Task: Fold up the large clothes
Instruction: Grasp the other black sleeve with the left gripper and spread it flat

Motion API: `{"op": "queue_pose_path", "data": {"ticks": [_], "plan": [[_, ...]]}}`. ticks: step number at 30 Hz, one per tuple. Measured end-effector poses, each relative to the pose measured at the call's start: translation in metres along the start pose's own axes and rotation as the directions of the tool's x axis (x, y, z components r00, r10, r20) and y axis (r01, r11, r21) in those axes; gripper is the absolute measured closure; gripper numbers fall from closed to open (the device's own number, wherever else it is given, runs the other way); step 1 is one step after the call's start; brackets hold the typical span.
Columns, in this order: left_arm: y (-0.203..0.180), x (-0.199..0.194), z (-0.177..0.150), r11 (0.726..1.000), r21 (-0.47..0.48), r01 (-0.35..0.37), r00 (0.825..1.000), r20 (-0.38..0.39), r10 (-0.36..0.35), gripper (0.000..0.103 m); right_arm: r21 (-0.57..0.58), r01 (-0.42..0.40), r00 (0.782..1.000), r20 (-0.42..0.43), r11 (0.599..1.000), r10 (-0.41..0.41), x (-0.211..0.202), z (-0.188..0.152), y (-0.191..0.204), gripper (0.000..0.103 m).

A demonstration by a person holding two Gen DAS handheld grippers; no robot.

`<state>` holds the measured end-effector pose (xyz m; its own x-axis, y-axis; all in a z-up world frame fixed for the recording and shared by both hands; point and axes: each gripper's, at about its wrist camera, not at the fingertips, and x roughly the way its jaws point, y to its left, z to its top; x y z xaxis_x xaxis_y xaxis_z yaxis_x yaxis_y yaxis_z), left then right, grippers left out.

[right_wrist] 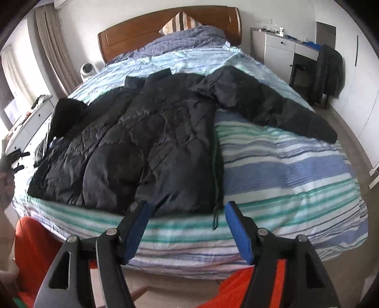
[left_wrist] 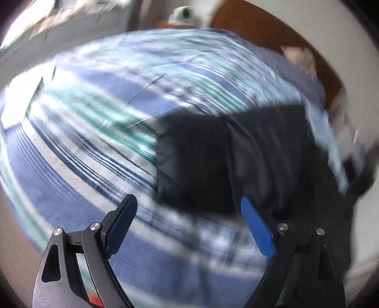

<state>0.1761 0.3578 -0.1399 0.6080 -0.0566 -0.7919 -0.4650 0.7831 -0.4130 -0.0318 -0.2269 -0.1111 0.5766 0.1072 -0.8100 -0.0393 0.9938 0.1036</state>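
Note:
A large black puffer jacket [right_wrist: 151, 132] lies spread on the striped bed cover [right_wrist: 284, 165], one sleeve [right_wrist: 284, 111] stretched out to the right and the other folded in at the left. My right gripper [right_wrist: 187, 210] is open and empty, held just in front of the jacket's bottom hem. In the blurred left wrist view, my left gripper [left_wrist: 188, 206] is open and empty, just above the cover beside a dark edge of the jacket [left_wrist: 225, 156].
The bed has a wooden headboard [right_wrist: 165, 26] and a pillow [right_wrist: 180, 22]. A white cabinet [right_wrist: 281, 49] and a chair draped with dark clothing [right_wrist: 329, 71] stand at the right. A nightstand [right_wrist: 28, 120] is at the left. Orange fabric [right_wrist: 33, 246] shows below.

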Motion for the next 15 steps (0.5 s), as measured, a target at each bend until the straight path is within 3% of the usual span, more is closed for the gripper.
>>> {"op": "queue_pose_path", "data": {"ticks": [1,3,6,7,8,10,13,15], "plan": [[0.012,0.009,0.01,0.996,-0.078,0.053,0.999,-0.005,-0.053,0.012,0.003,-0.005,1.0,-0.016,1.0,0.005,0.005,-0.002,0.002,0.036],[0.021,0.029,0.02,0.988,-0.129,0.08,0.996,-0.035,-0.085,0.01,0.004,-0.011,0.999,-0.044,1.0,0.011,0.014,-0.004,0.007,0.036],[0.011,0.058,0.021,0.995,-0.089,0.044,0.996,-0.079,-0.051,0.015,-0.006,-0.019,0.999,-0.051,1.0,0.019,0.019,0.0,0.016,0.036],[0.003,0.065,0.018,0.999,-0.047,0.003,0.997,-0.075,-0.006,0.043,-0.017,-0.019,0.999,-0.042,1.0,0.018,0.018,0.003,0.02,0.036],[-0.002,0.067,0.017,0.999,-0.018,-0.038,0.996,-0.081,0.037,0.062,-0.026,-0.016,0.999,-0.034,1.0,0.016,0.017,0.004,0.023,0.036],[-0.009,0.06,0.017,0.998,-0.005,-0.063,0.995,-0.074,0.062,0.074,-0.048,-0.002,1.0,-0.019,0.999,0.002,0.014,0.007,0.028,0.036],[-0.007,0.023,0.031,0.991,0.015,-0.136,0.991,0.007,0.136,0.076,-0.06,0.013,1.0,-0.01,0.998,-0.014,0.011,0.008,0.026,0.036],[0.009,-0.013,0.049,0.982,0.0,-0.19,0.978,0.088,0.189,0.076,-0.051,0.014,1.0,-0.001,0.999,-0.014,0.009,0.009,0.021,0.036]]}}
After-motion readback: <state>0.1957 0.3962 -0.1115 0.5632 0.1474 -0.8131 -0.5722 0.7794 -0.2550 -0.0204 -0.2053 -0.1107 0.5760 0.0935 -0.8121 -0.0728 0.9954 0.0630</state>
